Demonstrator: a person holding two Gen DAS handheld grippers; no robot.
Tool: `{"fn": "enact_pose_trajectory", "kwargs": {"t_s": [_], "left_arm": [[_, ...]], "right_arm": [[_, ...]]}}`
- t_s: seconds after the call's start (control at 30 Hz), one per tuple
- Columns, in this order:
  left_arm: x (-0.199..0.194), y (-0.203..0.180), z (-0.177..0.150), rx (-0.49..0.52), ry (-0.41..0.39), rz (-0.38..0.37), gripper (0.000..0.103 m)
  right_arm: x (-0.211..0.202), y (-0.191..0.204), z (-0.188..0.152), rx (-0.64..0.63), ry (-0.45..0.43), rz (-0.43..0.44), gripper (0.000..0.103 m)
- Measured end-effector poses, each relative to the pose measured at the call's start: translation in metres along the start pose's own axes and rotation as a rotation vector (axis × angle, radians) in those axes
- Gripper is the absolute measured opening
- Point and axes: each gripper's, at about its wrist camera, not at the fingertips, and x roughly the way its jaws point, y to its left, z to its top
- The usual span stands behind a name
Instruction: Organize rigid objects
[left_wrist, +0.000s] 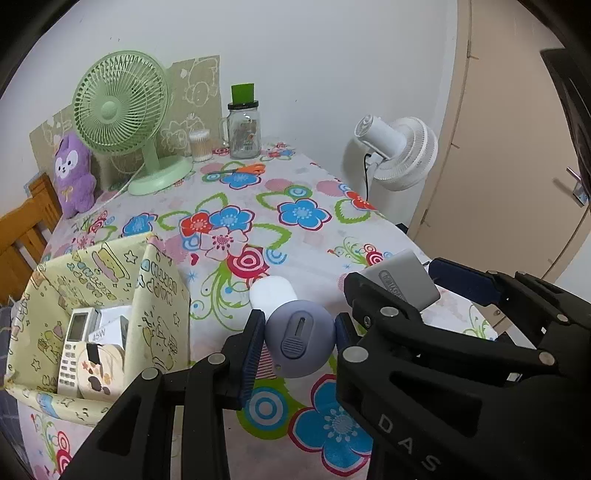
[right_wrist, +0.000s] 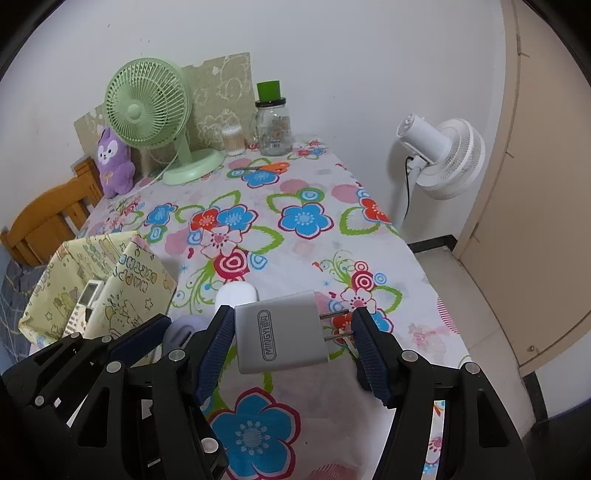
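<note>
A yellow paper-wrapped box (left_wrist: 92, 295), printed with cartoon figures and lettering, is sitting open at the near left corner of the desk (left_wrist: 314, 192). Inside it, a white remote control (left_wrist: 74, 347) with a small screen and rows of buttons is standing on end, leaning beside a white carton (left_wrist: 110, 325) and a cream pouch (left_wrist: 98, 373) with brown and pink shapes. At the far edge a clear glass jar (left_wrist: 244, 133) with a handle and black lid is carrying a green block (left_wrist: 242, 92) on top, and a clear tub of cotton swabs (left_wrist: 200, 146) is standing just beside it.

The left hand-held gripper (left_wrist: 300, 341) is gripping a smooth, matte lavender ball-shaped gadget (left_wrist: 300, 338) with a ribbed oval slider on its face, its ridged blue pads (left_wrist: 255, 343) pressing both sides above the flowered cloth. A white rounded case (left_wrist: 273, 291) is lying on the cloth just beyond it.

The right hand-held gripper (right_wrist: 291, 332) is standing about half open around a white, boxy wall charger (right_wrist: 282, 332) with rounded corners and a grey logo; the left pad is touching its body and the right pad is meeting the tips of its two metal prongs (right_wrist: 334, 325), holding it above the desk.

A green ribbed desk fan (left_wrist: 122, 107), a purple plush toy (left_wrist: 74, 173) and orange-handled scissors (left_wrist: 243, 170) are resting farther back.
</note>
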Motion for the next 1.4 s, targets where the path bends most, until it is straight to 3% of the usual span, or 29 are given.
{"fn": "enact_pose_trajectory", "kwargs": {"t_s": [0.8, 1.4], "left_arm": [[-0.028, 0.021, 0.015, 0.005, -0.037, 0.002, 0.040], [-0.034, 0.051, 0.022, -0.021, -0.045, 0.034, 0.040]], "right_arm": [[-0.027, 0.025, 0.021, 0.010, -0.040, -0.005, 0.068], [-0.023, 0.056, 0.035, -0.015, -0.045, 0.024, 0.068]]}}
